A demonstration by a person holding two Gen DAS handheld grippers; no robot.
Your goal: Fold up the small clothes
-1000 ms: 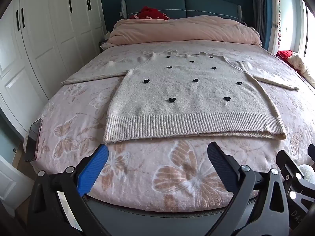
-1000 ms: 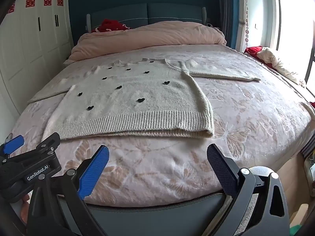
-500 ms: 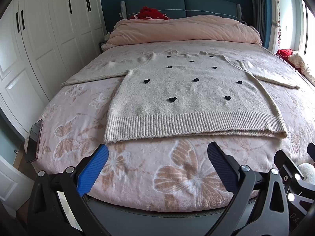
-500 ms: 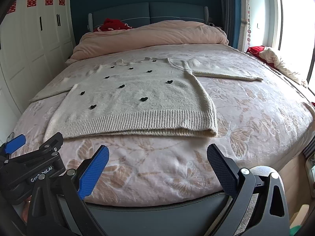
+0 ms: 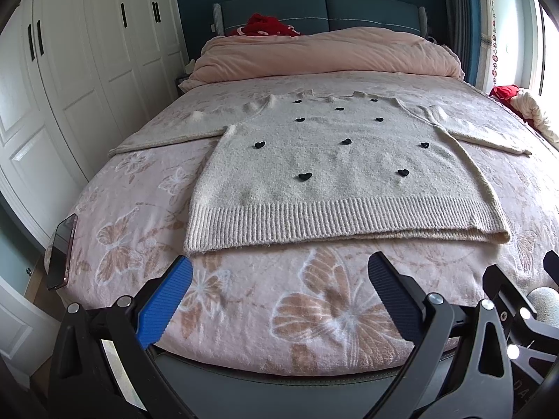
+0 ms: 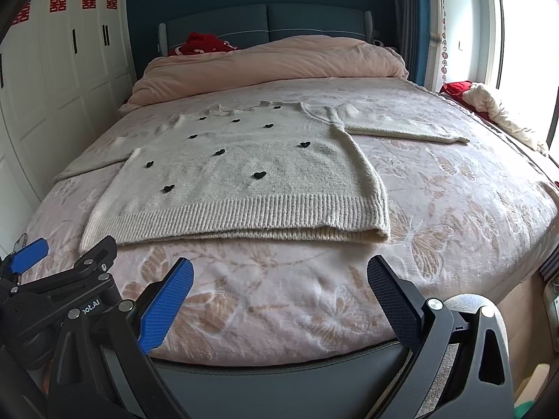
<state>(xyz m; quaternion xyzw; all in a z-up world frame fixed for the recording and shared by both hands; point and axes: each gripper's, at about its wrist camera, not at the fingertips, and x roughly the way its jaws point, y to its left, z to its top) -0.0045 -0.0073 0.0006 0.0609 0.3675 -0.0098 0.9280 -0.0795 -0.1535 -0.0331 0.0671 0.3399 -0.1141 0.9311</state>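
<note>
On bed point(image 5: 104, 230): cream sweater point(image 5: 335, 174) flat, sleeves spread; left gripper point(image 5: 279, 295) and right gripper point(image 6: 279, 295) both gaping, empty, near hem.

Daylight enters from the window point(image 6: 524, 52) to the right of the fingers and overexposes that edge. Illumination is otherwise even and soft, with a thin shadow under the sweater point(image 5: 332, 167) hem ahead of the fingers. Focus is sharp. Fisheye distortion curves the edges; corners vignette black.

Bare bedspread point(image 5: 314, 296) lies open before the sweater point(image 5: 335, 181); phone point(image 5: 63, 251) at left edge.
</note>
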